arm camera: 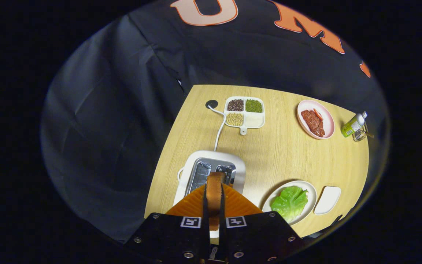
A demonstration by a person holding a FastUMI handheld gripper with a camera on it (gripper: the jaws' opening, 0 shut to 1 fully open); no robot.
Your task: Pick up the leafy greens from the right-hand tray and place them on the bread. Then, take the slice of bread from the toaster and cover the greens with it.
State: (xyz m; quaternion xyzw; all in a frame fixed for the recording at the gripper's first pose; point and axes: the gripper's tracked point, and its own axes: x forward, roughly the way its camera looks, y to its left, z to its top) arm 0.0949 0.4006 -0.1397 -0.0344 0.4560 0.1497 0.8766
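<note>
while the gripper (214,205) clamps the bread slice (214,192), leafy greens (289,202) fill the plate (308,190).

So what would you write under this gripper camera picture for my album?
The tool grips a bread slice above the toaster, with the leafy greens waiting on their plate nearby.

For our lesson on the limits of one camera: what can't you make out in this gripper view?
- Bread under the lettuce: the leaf covers the plate, so no bread can be confirmed.
- Bread slice: its lower part is hidden between the shut gripper fingers.
- Toaster: its near end is hidden behind the fingers.
- Bottle: too small to read.
- Wire rack: contents too small.
</note>
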